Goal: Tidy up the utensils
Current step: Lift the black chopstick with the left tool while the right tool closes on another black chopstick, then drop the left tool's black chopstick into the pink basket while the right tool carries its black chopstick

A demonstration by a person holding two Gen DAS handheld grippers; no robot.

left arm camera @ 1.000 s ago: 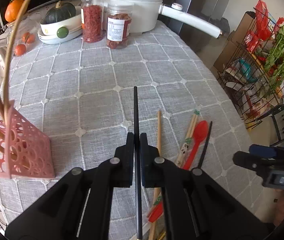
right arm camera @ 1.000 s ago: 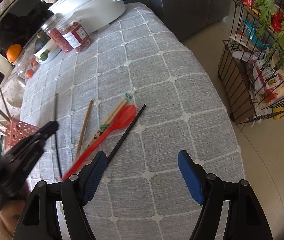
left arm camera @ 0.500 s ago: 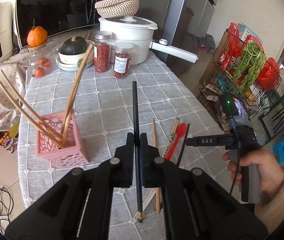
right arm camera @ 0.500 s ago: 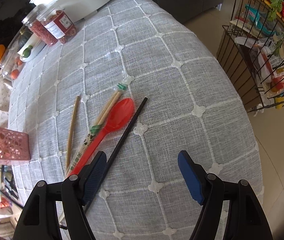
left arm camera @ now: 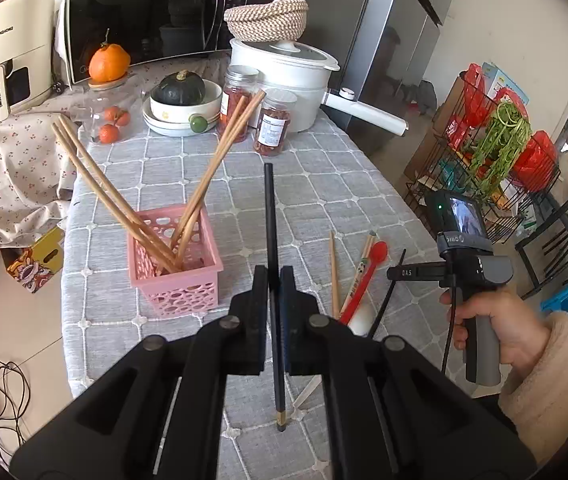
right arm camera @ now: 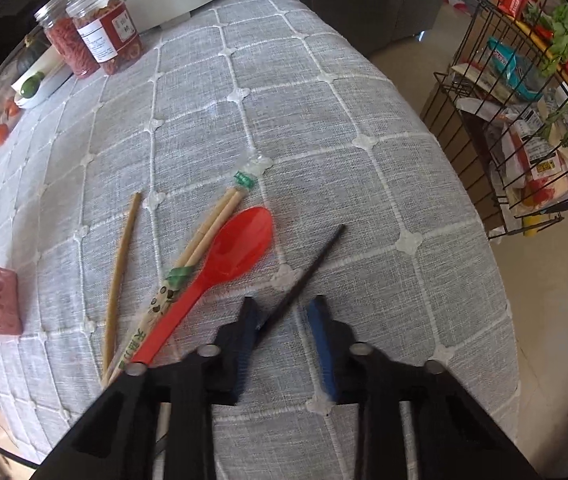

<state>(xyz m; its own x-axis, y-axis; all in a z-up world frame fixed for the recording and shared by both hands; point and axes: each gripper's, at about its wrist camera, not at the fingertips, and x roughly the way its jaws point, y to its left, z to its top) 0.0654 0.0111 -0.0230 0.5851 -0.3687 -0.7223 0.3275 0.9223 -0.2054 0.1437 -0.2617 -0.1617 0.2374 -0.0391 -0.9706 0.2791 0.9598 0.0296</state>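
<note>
Grey-clothed surface [right arm camera: 323, 128]: beside the pink basket [left arm camera: 176, 268] the left claw [left arm camera: 275, 300] clenches a black chopstick [left arm camera: 270, 216]; the right claw [right arm camera: 284, 316], just closing, seemingly not yet pinching the second chopstick [right arm camera: 315, 252], may skid it away

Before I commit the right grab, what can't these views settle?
- Right gripper view: whether its closing pads press the black chopstick; blurred.
- Same view: spoon handle end, hidden behind the gripper.
- Left gripper view: basket bottom, hidden by its wall.

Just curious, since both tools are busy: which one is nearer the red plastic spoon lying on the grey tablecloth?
Right. The right gripper is just beside the red plastic spoon, closing around a black chopstick; the left gripper is raised away, clamping another.
</note>
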